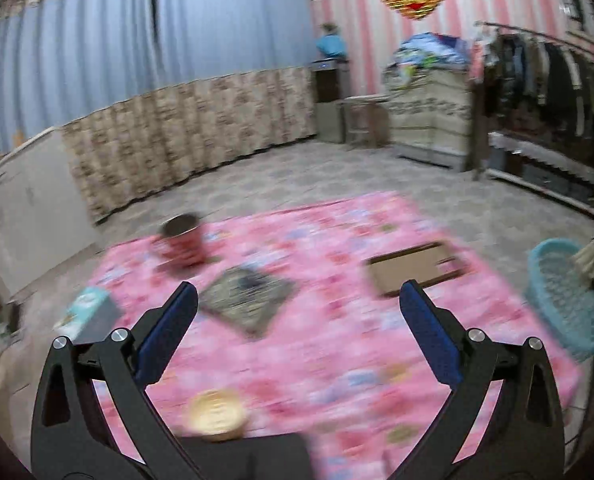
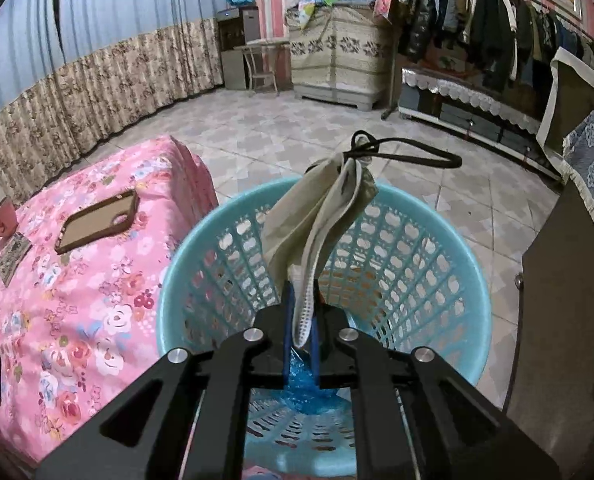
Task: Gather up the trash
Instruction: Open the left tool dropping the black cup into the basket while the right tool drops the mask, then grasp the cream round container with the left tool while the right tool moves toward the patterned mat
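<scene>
My right gripper is shut on a crumpled beige face mask with a black ear loop, held over the open light-blue mesh basket. A blue plastic scrap lies in the basket's bottom. My left gripper is open and empty above the pink floral table. The basket also shows at the right edge of the left wrist view, with the mask above it.
On the table lie a red cup, a dark patterned packet, a brown phone case, a teal box and a yellow round lid. A dark cabinet stands right of the basket. Tiled floor lies beyond.
</scene>
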Demonstrator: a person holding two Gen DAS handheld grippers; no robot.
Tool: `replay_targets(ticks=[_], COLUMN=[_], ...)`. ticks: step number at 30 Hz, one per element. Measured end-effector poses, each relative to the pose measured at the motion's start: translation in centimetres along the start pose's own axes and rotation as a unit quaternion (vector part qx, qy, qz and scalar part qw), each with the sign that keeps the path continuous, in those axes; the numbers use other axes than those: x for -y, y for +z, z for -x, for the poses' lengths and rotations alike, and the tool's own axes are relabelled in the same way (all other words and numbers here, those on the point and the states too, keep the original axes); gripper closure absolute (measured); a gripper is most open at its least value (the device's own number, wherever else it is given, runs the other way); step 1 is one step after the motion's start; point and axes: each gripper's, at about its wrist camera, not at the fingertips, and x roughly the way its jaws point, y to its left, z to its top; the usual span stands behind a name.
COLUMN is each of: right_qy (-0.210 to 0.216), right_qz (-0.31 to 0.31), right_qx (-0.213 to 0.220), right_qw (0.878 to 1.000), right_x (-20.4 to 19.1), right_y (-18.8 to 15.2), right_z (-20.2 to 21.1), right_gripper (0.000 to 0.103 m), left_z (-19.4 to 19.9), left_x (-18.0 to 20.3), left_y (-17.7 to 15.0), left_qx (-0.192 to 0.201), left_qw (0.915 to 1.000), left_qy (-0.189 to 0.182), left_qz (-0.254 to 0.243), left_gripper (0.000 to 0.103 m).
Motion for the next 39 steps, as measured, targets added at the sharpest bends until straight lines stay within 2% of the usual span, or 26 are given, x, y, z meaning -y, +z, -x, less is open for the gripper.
replay_targets(ticks=[2, 3, 4, 6, 10, 13, 17, 19, 27, 33, 34, 37, 39], right_qy=[-0.009, -0.017, -0.025, -0.031, -0.006, 0.007, 0.037, 0.047, 0.076, 0.084, 0.085, 0.088, 0.092], right_qz=[-0.007, -0.010, -0.012, -0.016, -0.020, 0.005, 0.038, 0.051, 0.114, 0.126, 0.127, 0.132, 0.135], right_qx=[0.000, 0.004, 0.010, 0.015, 0.043, 0.066, 0.080, 0.083, 0.082, 0.081, 0.080, 0.077, 0.074], right_qw=[1.000, 1.000, 1.000, 0.999, 0.999, 0.998, 0.995, 0.994, 0.987, 0.985, 0.985, 0.984, 0.984], right_x=[0.1, 0.1, 0.1, 0.0, -1.7, -4.7, -9.2, -11.2, -17.7, -19.2, -19.4, -20.1, -20.7], right_y=[-0.2, -0.2, -0.4, -0.5, -0.6, -0.4, -0.6, -0.8, -1.7, -1.7, -1.7, -1.7, -1.6], right_z=[-0.1, 0.0, 0.2, 0.7, 2.3, 3.7, 4.4, 4.5, 4.4, 4.5, 4.5, 4.2, 4.0], right_gripper=[0.065, 0.041, 0.034, 0.033, 0.020, 0.015, 0.014, 0.010, 0.010, 0.010, 0.010, 0.010, 0.010], left_z=[-0.6, -0.9, -1.2, -1.7, -2.5, -2.8, -3.8, -4.3, -7.1, -8.3, -8.5, -8.5, -8.1], left_x=[-2.6, -3.7, -4.9, -6.6, -8.3, -8.0, -7.4, -7.2, -7.2, -6.5, -6.4, -6.2, -6.3], left_y=[-1.3, -1.8, -2.4, -3.1, -4.0, -4.8, -6.4, -6.8, -8.2, -9.0, -9.1, -9.1, -8.6], left_qx=[-0.013, -0.020, -0.029, -0.043, -0.056, -0.064, -0.090, -0.103, -0.165, -0.191, -0.199, -0.200, -0.186], left_qw=[0.9997, 0.9993, 0.9988, 0.9975, 0.9953, 0.9949, 0.9935, 0.9921, 0.9833, 0.9790, 0.9773, 0.9773, 0.9807], left_qy=[0.020, 0.027, 0.034, 0.034, 0.027, 0.021, 0.019, 0.010, -0.002, -0.021, -0.029, -0.032, -0.023], left_qz=[0.007, 0.013, 0.022, 0.045, 0.074, 0.075, 0.067, 0.070, 0.078, 0.067, 0.067, 0.063, 0.056], left_gripper=[0.005, 0.005, 0.005, 0.005, 0.005, 0.005, 0.005, 0.005, 0.006, 0.031, 0.040, 0.042, 0.042])
